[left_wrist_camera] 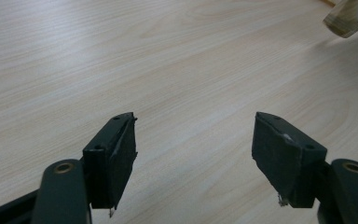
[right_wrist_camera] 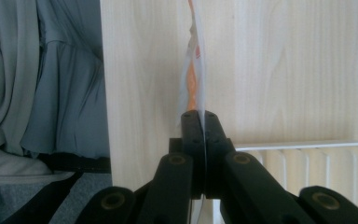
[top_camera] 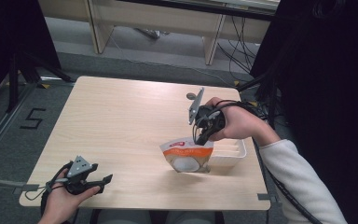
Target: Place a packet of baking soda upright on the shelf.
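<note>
Nearest, the left gripper [top_camera: 103,180] rests at the table [top_camera: 121,121] edge, jaws wide apart on nothing. Farther off, the right gripper [top_camera: 199,140] is clamped on the film lid [top_camera: 186,156], peeled up beneath it from the white tray [top_camera: 230,156].

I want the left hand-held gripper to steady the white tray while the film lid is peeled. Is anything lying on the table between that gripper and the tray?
Nothing visible. Bare table lies between the open left hand-held gripper and the white tray. The right hand-held gripper is shut on the film lid, which stands lifted at the tray's near end.
</note>
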Demonstrator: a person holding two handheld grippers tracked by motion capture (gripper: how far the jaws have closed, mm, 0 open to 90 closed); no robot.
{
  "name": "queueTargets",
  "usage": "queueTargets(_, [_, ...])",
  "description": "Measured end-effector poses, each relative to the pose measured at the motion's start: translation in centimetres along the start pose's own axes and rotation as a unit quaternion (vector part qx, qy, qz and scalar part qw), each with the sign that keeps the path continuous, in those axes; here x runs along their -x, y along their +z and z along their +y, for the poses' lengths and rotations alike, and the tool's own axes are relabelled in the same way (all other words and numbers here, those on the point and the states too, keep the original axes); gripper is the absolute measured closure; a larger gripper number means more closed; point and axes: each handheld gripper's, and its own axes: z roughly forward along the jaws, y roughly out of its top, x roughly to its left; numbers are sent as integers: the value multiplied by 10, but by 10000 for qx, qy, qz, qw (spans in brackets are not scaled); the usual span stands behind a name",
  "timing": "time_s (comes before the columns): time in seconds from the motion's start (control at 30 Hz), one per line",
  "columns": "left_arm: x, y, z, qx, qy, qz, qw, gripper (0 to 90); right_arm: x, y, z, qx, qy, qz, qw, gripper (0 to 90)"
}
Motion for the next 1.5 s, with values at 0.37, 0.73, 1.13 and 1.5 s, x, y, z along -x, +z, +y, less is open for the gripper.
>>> queueTargets(0.37, [0, 0, 0, -14, 13, -3, 10000, 299, -2, -26, -1, 92, 82, -139, 9998, 900])
queueTargets(0.73, [0, 0, 0, -8, 7, -3, 10000, 299, 0, -39, -2, 151, 194, -236, 9994, 900])
queueTargets(1.13, [0, 0, 0, -11, 18, -2, 10000, 300, 3, -53, -1, 180, 148, -272, 9994, 900])
queueTargets(1.5, [0, 0, 0, 21, 9, -12, 10000, 300, 7, -66, -1, 210, 122, -322, 9992, 900])
